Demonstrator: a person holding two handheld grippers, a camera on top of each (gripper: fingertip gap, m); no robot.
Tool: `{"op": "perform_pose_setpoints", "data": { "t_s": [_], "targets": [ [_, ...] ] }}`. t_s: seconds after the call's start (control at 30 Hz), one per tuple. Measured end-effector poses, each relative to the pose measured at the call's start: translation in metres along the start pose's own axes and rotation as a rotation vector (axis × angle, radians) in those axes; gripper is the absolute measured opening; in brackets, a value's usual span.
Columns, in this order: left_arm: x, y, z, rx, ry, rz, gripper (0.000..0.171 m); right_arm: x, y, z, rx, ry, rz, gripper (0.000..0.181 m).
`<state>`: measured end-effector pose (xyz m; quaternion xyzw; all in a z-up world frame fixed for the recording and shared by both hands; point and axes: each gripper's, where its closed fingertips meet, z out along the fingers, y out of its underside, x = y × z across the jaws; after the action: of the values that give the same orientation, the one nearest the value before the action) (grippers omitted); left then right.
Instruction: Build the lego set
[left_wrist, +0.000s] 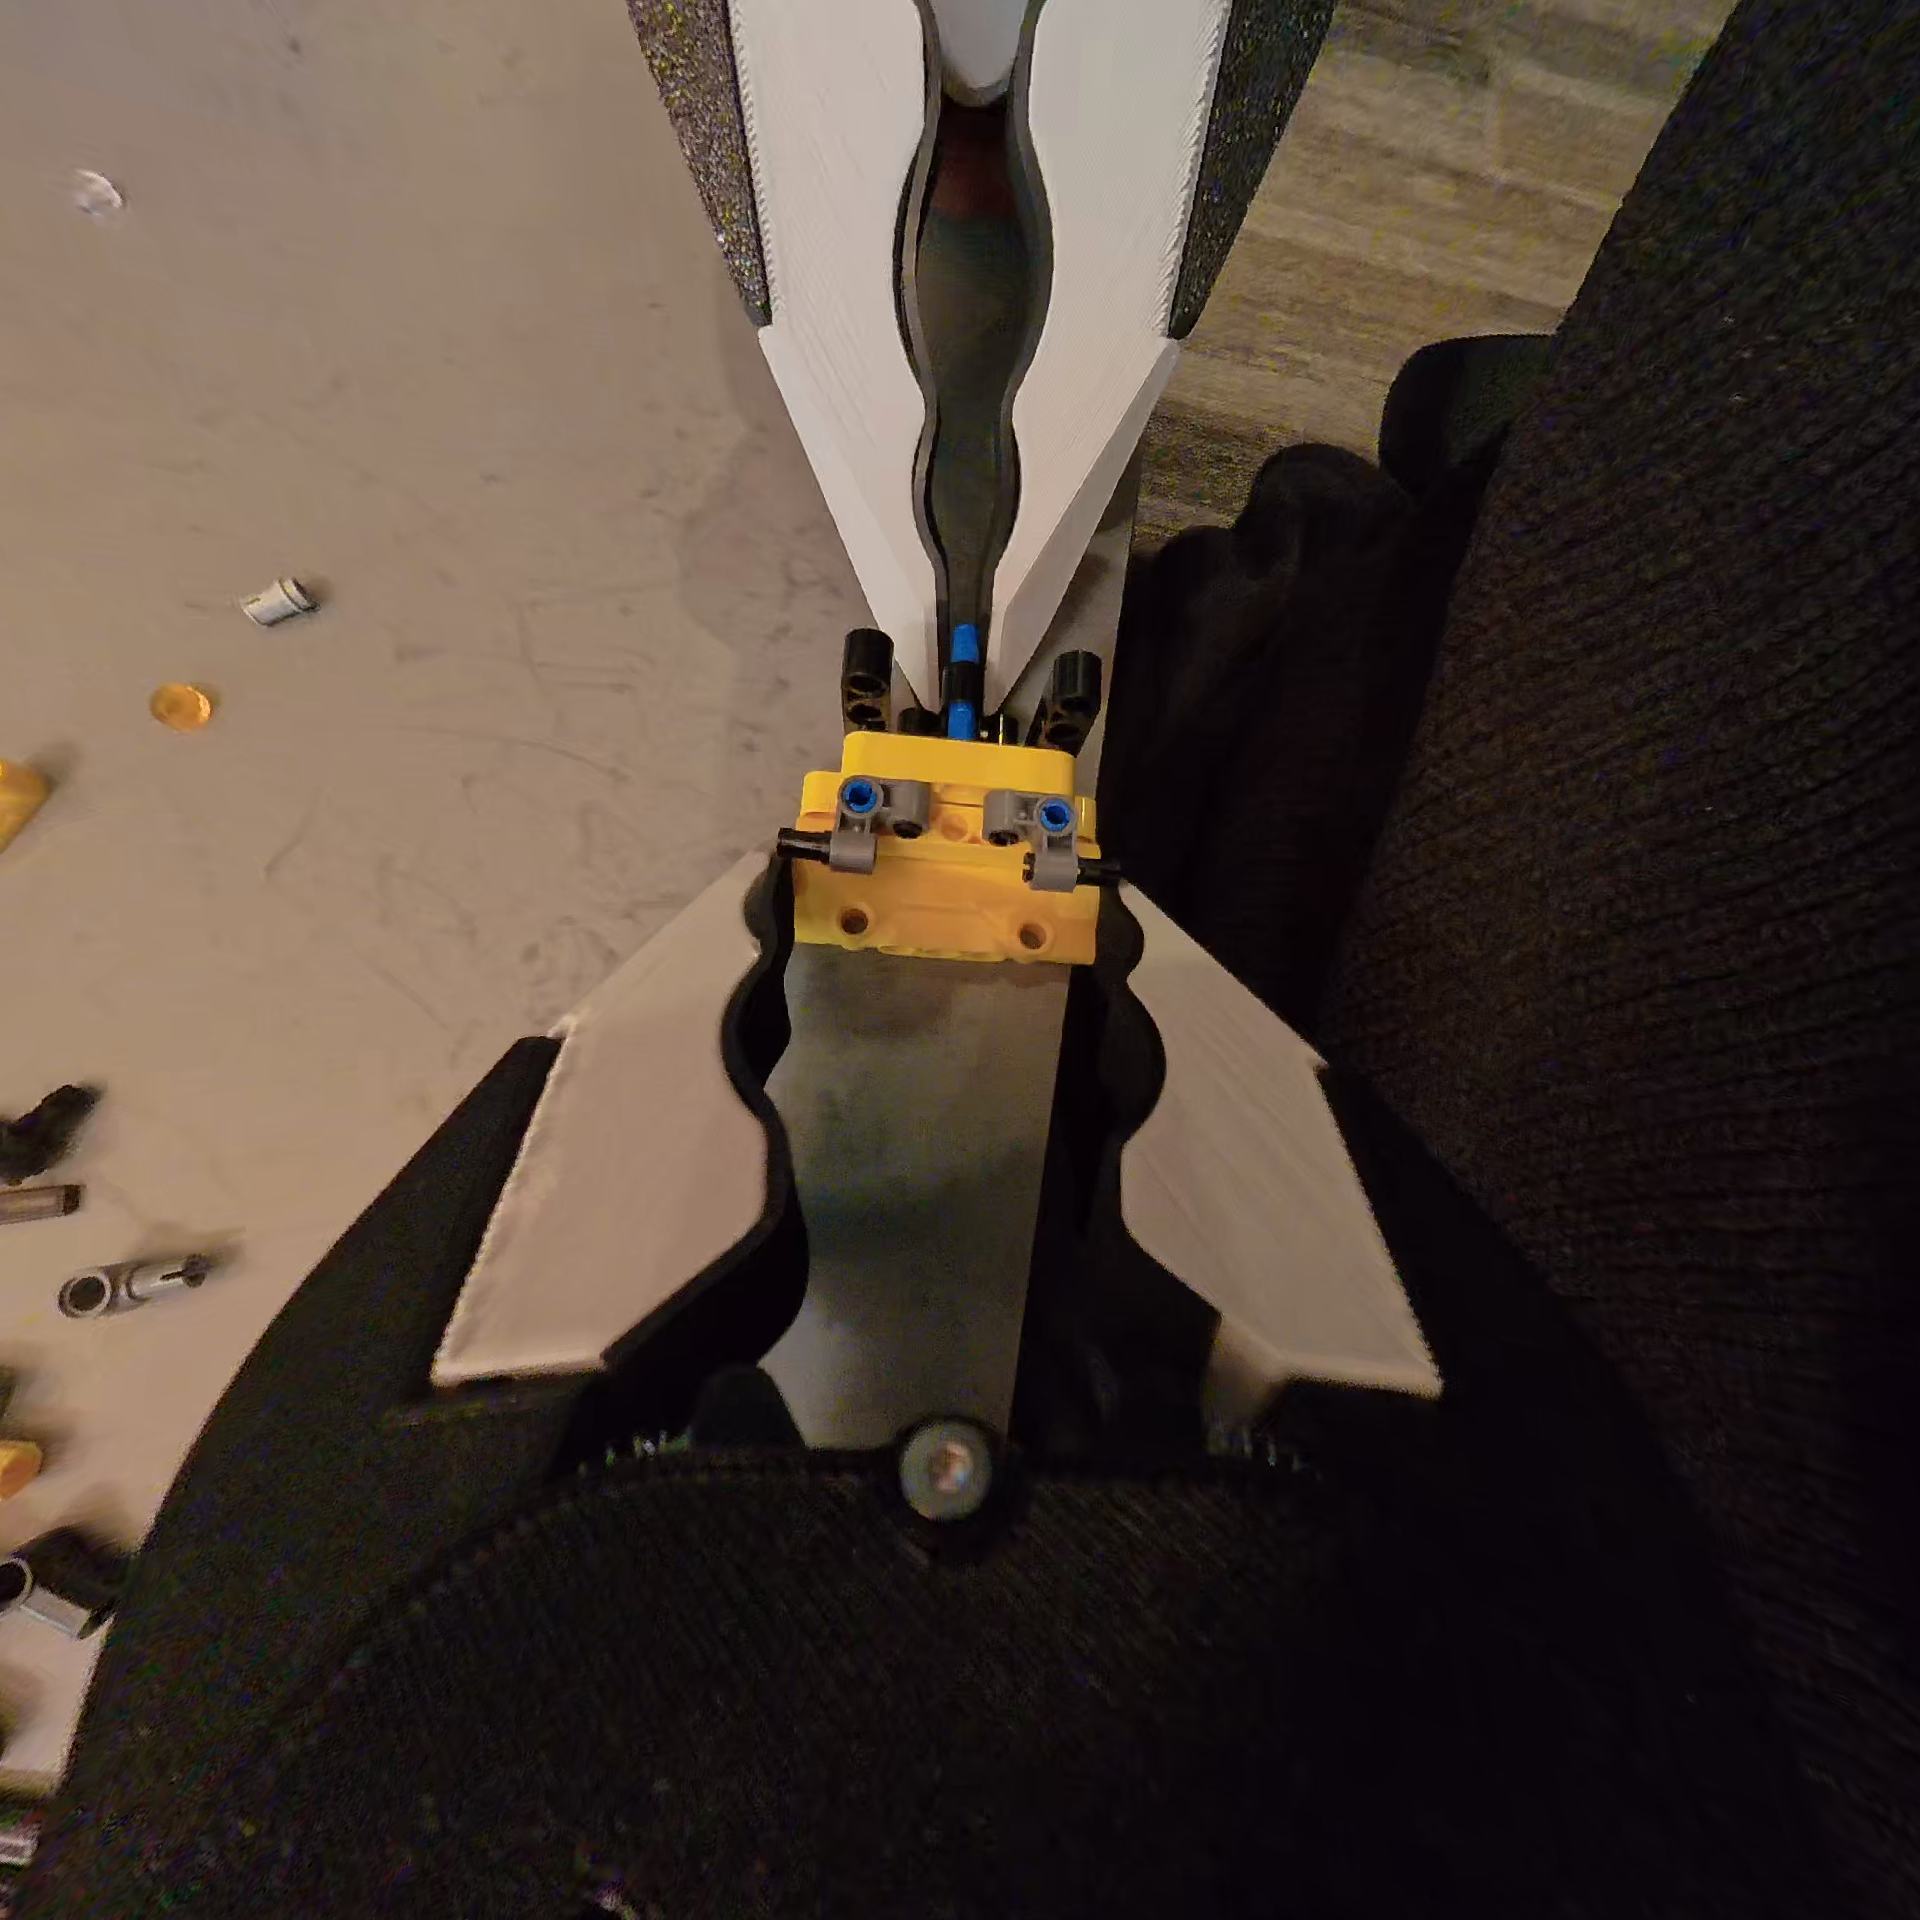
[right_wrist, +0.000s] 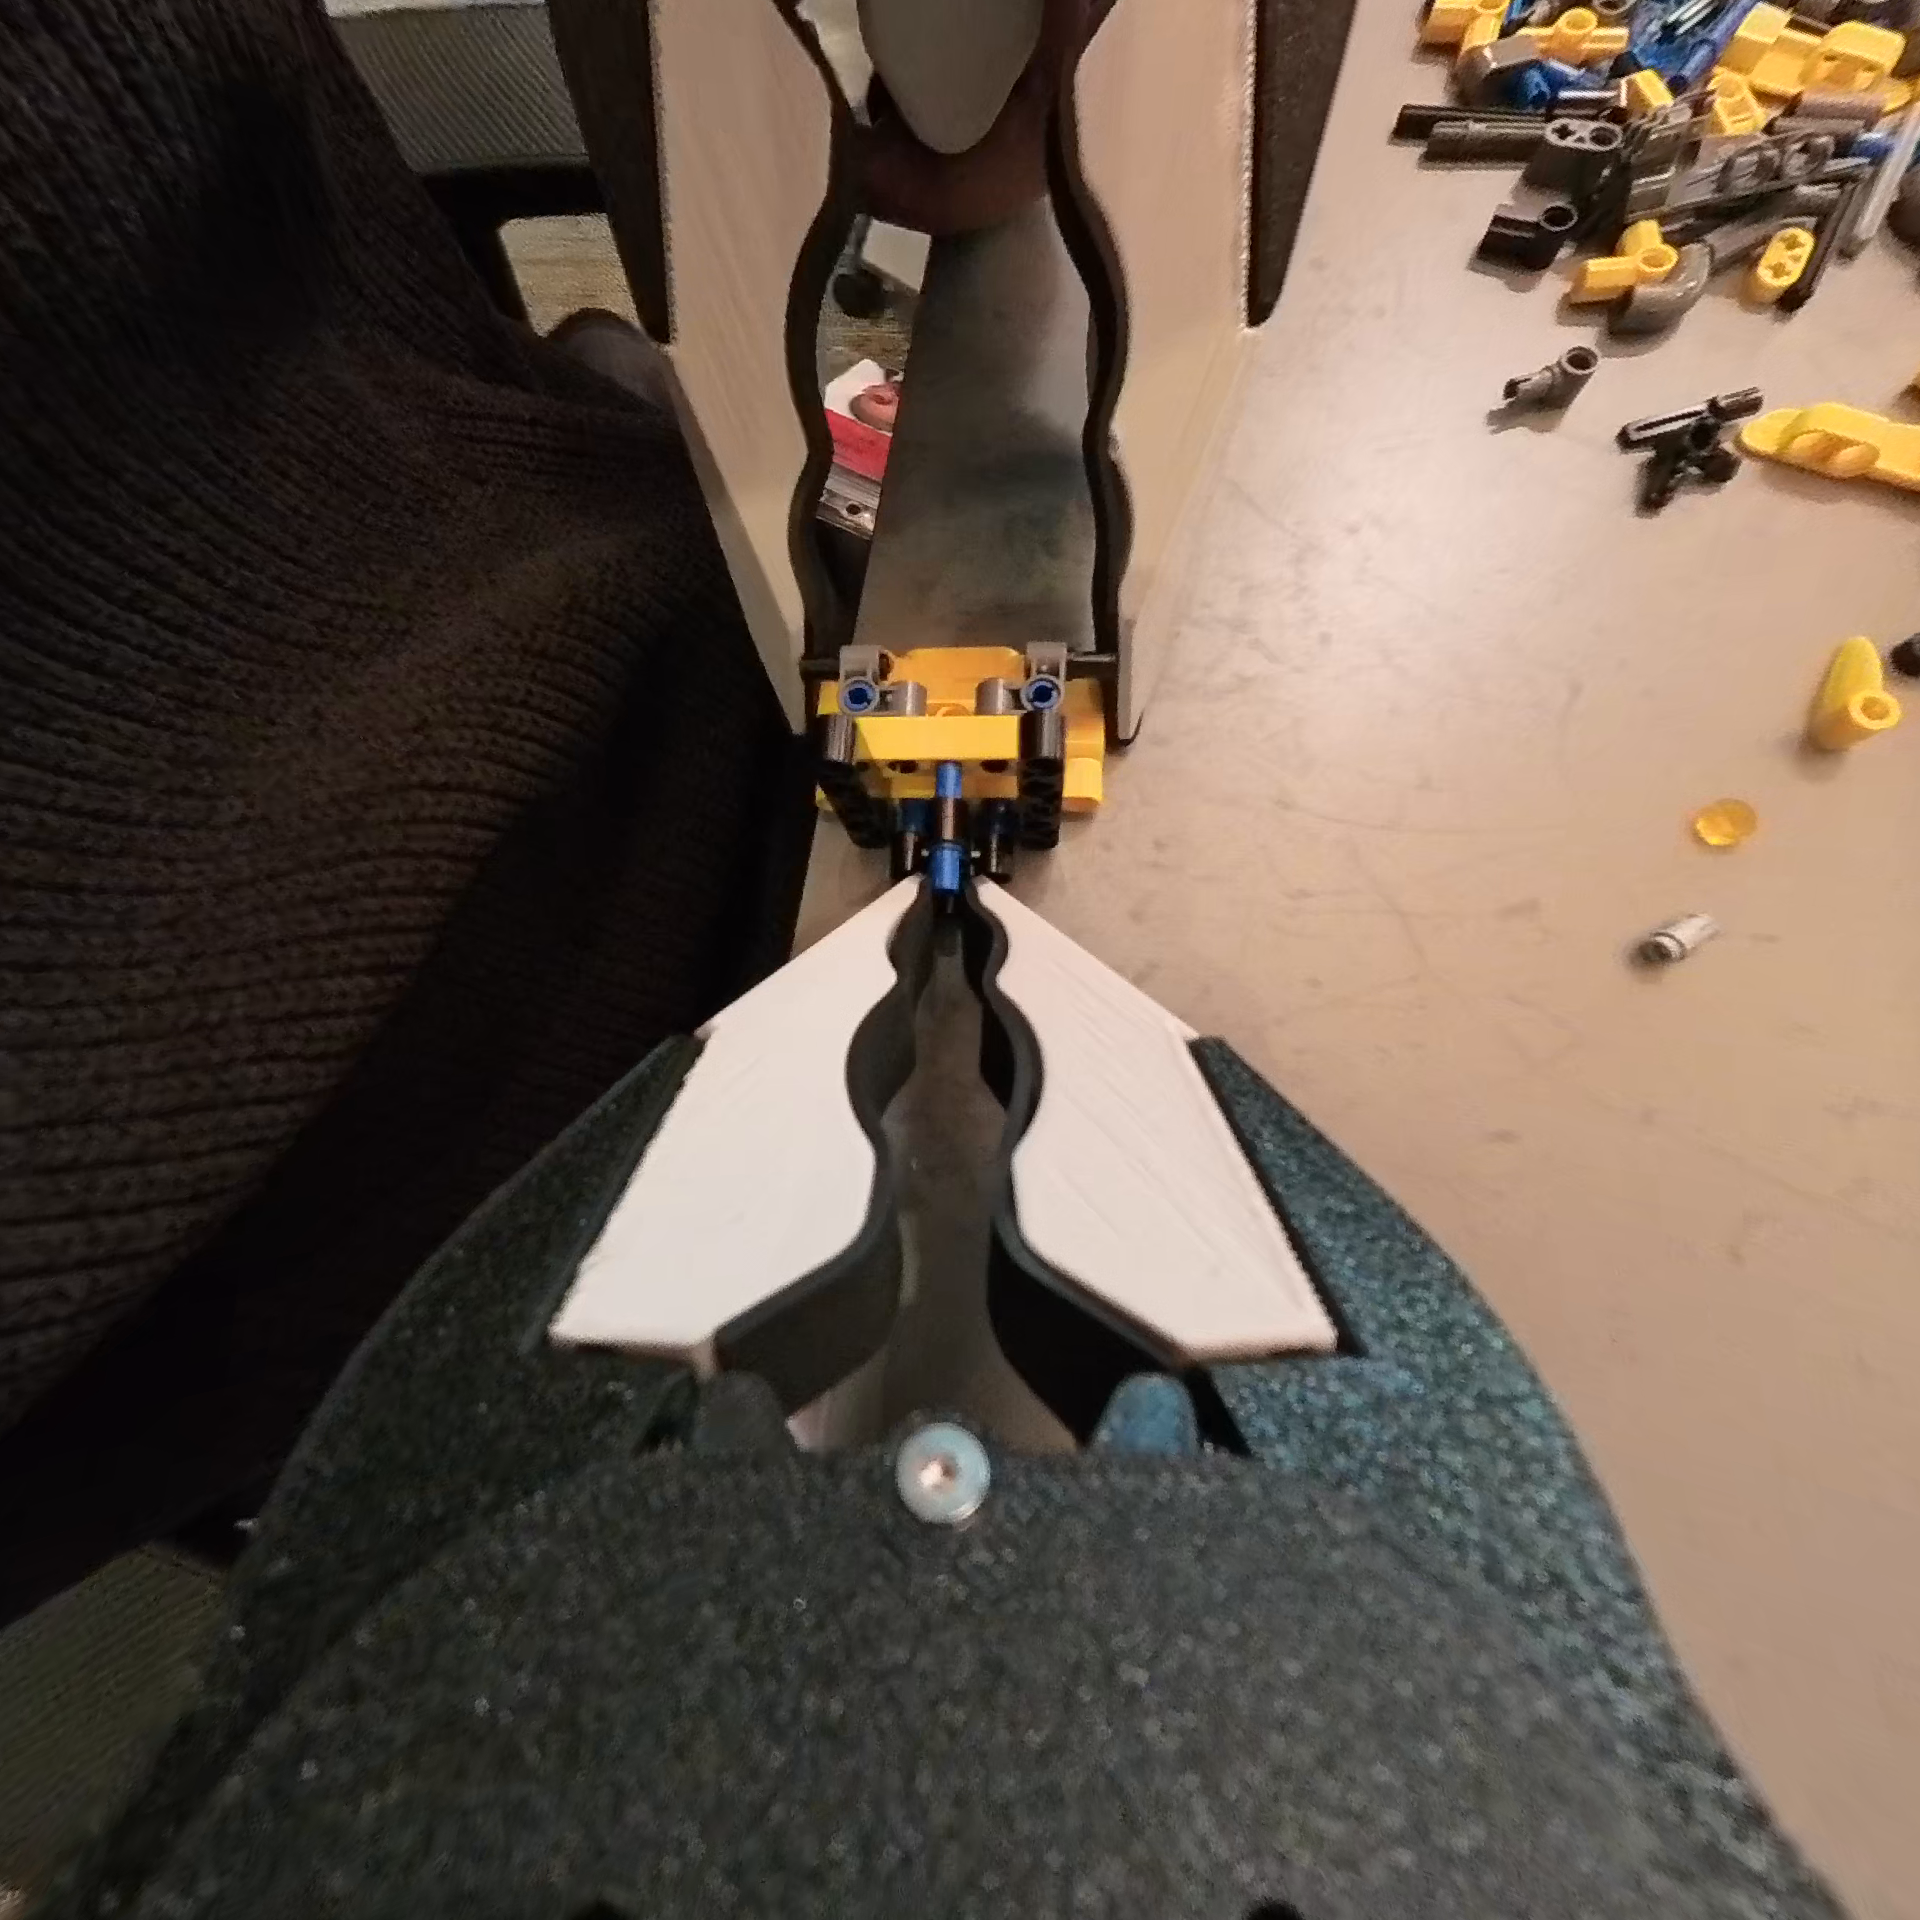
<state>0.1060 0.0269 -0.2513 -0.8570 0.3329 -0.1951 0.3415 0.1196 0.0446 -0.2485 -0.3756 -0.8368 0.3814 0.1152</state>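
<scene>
My left gripper is shut on a small yellow brick assembly with grey connectors, blue pins and black beams, and holds it just above the tan table. My right gripper faces it from the other side. It is shut on a thin blue and black pin that sticks out of the assembly's black end. In the left wrist view the right gripper comes down from the top, pinching the pin. In the right wrist view the left gripper comes from the top.
A pile of yellow, grey, black and blue parts lies at the far right of the table. Loose pieces lie about: an orange round stud, a small grey pin, a black connector. A person's black knitted garment is beside the grippers at the table's edge. The tips of both grippers are at nearly the same place. Between my left fingertips and the orange round stud there is roughly 11 cm. It turns up in the left wrist view as well.
</scene>
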Motion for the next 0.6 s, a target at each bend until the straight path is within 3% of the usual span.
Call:
{"op": "perform_pose_setpoints", "data": {
  "t_s": [0.6],
  "targets": [
    [0.0002,-0.0006,0.0002,0.007,-0.003,-0.020,0.056,0.0002,-0.0015,0.0008,0.014,-0.020,0.175,0.001]
  ]
}}
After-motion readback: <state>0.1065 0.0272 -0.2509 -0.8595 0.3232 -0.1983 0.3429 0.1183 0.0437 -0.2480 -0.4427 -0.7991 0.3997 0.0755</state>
